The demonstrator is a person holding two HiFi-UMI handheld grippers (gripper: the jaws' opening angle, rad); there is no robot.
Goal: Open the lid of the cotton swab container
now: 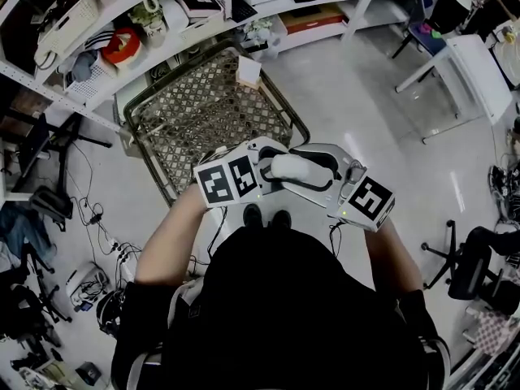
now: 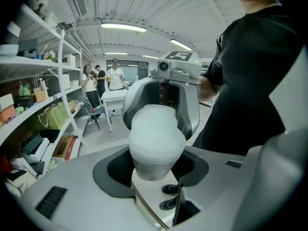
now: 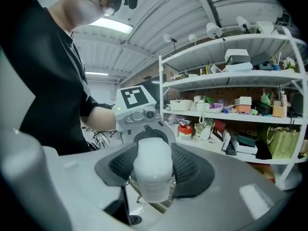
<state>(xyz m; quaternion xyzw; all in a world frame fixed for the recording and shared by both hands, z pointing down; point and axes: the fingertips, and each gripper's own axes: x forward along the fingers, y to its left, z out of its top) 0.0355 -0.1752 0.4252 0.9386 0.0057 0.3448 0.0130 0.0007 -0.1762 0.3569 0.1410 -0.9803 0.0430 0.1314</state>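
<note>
In the head view, the white cotton swab container is held in the air in front of the person's chest, between two grippers that face each other. My left gripper comes from the left and is shut on the container; in its own view the container's labelled lower part sits between the dark pads of my left gripper. My right gripper comes from the right. In its view the container's other end lies between the pads of my right gripper, which stand open with small gaps. The lid looks seated.
A wire mesh basket cart stands on the floor just ahead. Loaded white shelves run along the back and left. A white table and a dark chair are to the right. Cables lie at the left. People stand far off.
</note>
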